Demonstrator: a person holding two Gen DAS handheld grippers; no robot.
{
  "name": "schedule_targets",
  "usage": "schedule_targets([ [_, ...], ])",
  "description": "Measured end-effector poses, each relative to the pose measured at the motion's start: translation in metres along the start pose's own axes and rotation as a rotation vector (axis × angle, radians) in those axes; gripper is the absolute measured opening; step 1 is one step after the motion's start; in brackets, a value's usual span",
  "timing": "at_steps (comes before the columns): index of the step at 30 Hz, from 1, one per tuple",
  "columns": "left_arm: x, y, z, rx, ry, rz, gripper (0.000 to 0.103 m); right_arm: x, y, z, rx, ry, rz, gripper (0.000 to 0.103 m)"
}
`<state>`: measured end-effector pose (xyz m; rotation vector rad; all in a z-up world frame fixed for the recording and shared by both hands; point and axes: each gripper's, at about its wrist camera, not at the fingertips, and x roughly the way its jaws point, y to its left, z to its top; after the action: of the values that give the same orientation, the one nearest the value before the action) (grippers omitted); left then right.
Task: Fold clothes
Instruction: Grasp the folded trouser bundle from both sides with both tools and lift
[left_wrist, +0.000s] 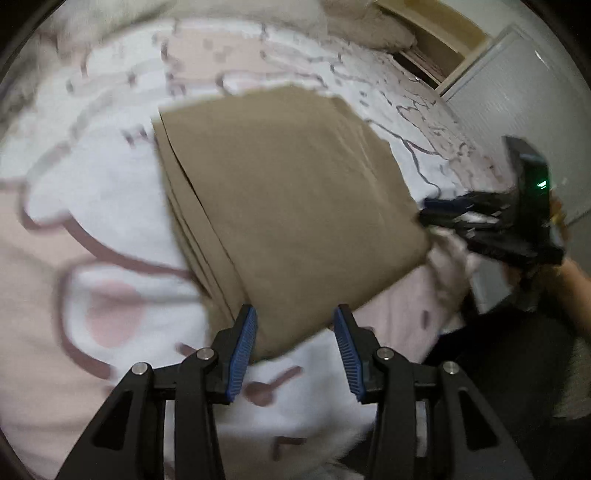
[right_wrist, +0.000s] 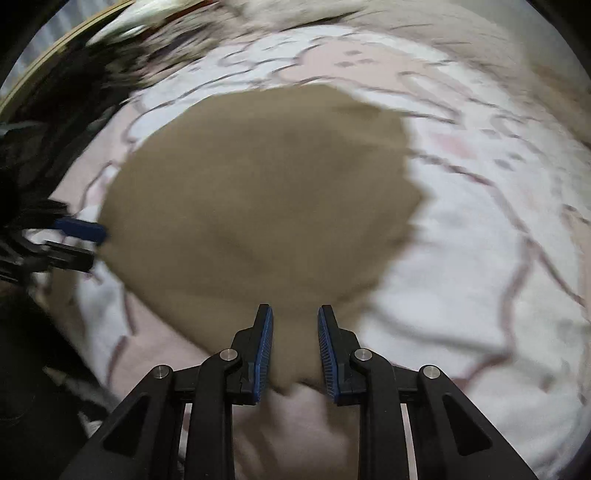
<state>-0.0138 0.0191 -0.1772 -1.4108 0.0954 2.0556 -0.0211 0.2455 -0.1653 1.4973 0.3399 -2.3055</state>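
Observation:
A tan garment (left_wrist: 288, 206), folded into a thick flat stack, lies over the bed cover in the left wrist view. My left gripper (left_wrist: 295, 308) has the stack's near corner between its blue pads and is shut on it. My right gripper (left_wrist: 443, 214) shows at the stack's right corner in the same view. In the right wrist view the tan garment (right_wrist: 258, 206) fills the middle. My right gripper (right_wrist: 294, 307) is shut on its near edge, with the cloth bunched between the pads. My left gripper (right_wrist: 81, 236) appears at the garment's left edge.
Under the garment spreads a pink and white bed cover (left_wrist: 92, 221) with a cartoon print. Pillows (left_wrist: 369, 26) lie at the far end, beside a wooden shelf (left_wrist: 436, 40) and a white door (left_wrist: 517, 92). A person's forearm (left_wrist: 576, 280) comes in at the right.

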Motion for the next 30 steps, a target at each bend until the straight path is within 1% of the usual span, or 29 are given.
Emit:
schedule_targets([
  [1,-0.006,-0.009,-0.002,0.063,-0.032,0.058,0.043,-0.009,0.0,-0.003,-0.024,-0.035,-0.057,0.024],
  [2,-0.011,-0.018,-0.004,0.125,-0.064,0.117,0.043,-0.017,0.008,-0.009,-0.086,-0.075,-0.138,0.024],
  [3,-0.016,-0.028,-0.008,0.2,-0.099,0.183,0.045,-0.024,0.016,-0.016,-0.156,-0.116,-0.223,0.033],
  [4,-0.017,-0.045,-0.017,0.325,-0.145,0.279,0.05,-0.027,0.028,-0.024,-0.246,-0.146,-0.313,0.044],
  [5,-0.013,-0.064,-0.03,0.484,-0.196,0.394,0.062,-0.029,0.042,-0.033,-0.341,-0.175,-0.403,0.074],
  [6,-0.01,-0.081,-0.042,0.623,-0.239,0.491,0.064,-0.029,0.055,-0.044,-0.435,-0.204,-0.464,0.085],
  [8,0.003,-0.101,-0.066,0.802,-0.254,0.562,0.064,-0.026,0.082,-0.07,-0.644,-0.242,-0.543,0.085],
  [11,0.022,-0.111,-0.091,0.971,-0.241,0.632,0.064,-0.011,0.109,-0.104,-0.906,-0.268,-0.641,0.085],
  [12,0.031,-0.111,-0.099,1.034,-0.237,0.68,0.064,-0.003,0.115,-0.116,-0.991,-0.267,-0.676,0.085],
  [14,0.046,-0.111,-0.114,1.146,-0.229,0.767,0.064,0.014,0.121,-0.133,-1.121,-0.257,-0.745,0.085],
  [15,0.051,-0.108,-0.119,1.181,-0.223,0.796,0.064,0.023,0.122,-0.14,-1.174,-0.256,-0.781,0.085],
  [17,0.067,-0.103,-0.126,1.247,-0.201,0.856,0.064,0.035,0.122,-0.145,-1.219,-0.267,-0.838,0.085],
  [19,0.072,-0.101,-0.126,1.269,-0.21,0.878,0.064,0.047,0.122,-0.147,-1.253,-0.276,-0.89,0.085],
  [21,0.078,-0.102,-0.123,1.285,-0.225,0.908,0.064,0.053,0.119,-0.148,-1.267,-0.277,-0.915,0.085],
  [26,0.086,-0.097,-0.116,1.306,-0.255,0.959,0.064,0.056,0.12,-0.149,-1.264,-0.28,-0.937,0.087],
  [30,0.089,-0.103,-0.105,1.273,-0.265,0.955,0.064,0.056,0.12,-0.15,-1.255,-0.282,-0.94,0.087],
])
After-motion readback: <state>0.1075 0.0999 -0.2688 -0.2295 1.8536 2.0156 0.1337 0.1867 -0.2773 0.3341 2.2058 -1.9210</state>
